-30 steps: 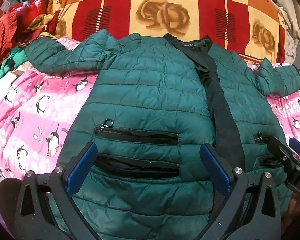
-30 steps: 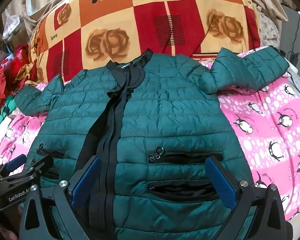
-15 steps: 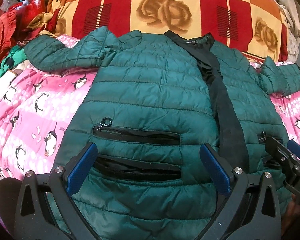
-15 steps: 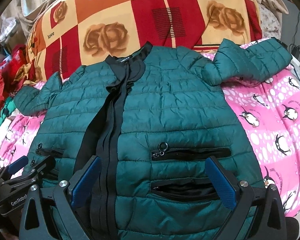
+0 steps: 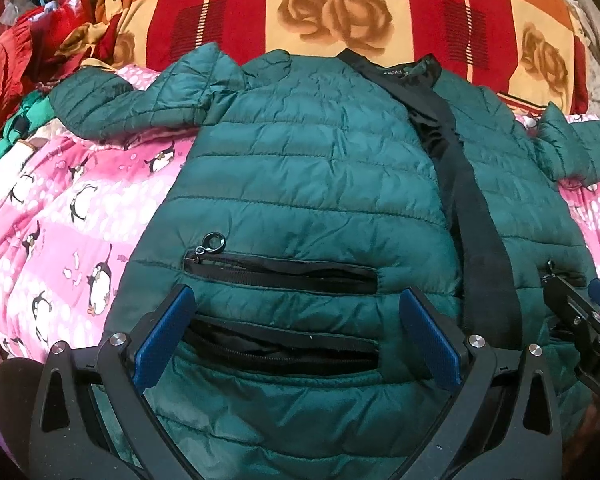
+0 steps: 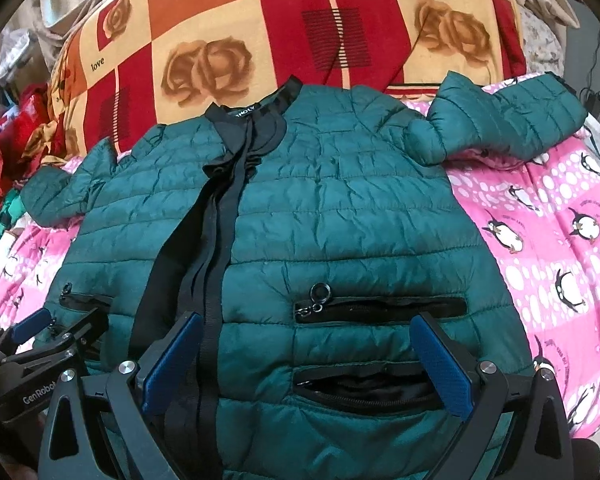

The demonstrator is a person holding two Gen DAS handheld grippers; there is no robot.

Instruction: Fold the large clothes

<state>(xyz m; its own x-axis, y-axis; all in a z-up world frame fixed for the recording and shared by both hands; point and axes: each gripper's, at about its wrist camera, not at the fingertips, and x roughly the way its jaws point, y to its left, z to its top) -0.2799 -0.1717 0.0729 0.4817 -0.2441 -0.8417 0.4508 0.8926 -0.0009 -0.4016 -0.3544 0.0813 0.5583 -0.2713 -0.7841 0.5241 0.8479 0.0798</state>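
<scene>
A dark green quilted jacket (image 5: pixel 316 184) (image 6: pixel 340 216) lies face up on the bed, black front placket closed, both sleeves spread outward. My left gripper (image 5: pixel 296 332) is open above the lower left panel, its blue pads astride the two black zip pockets (image 5: pixel 280 276). My right gripper (image 6: pixel 304 360) is open over the lower right panel, straddling the lower pocket (image 6: pixel 372 388). Each gripper shows at the edge of the other's view: the right gripper (image 5: pixel 584 312) and the left gripper (image 6: pixel 44 340). Nothing sits between either pair of pads.
A pink penguin-print quilt (image 5: pixel 60 232) (image 6: pixel 548 240) covers the bed under the jacket. Behind it a red, orange and cream rose-print blanket (image 5: pixel 340 4) (image 6: pixel 300 24) is heaped up. Red and green clothes (image 5: pixel 16 60) pile at the far left.
Both grippers have edged forward over the jacket's hem; the jacket looks slightly larger and nearer. Both stay open, and the jacket has not moved.
</scene>
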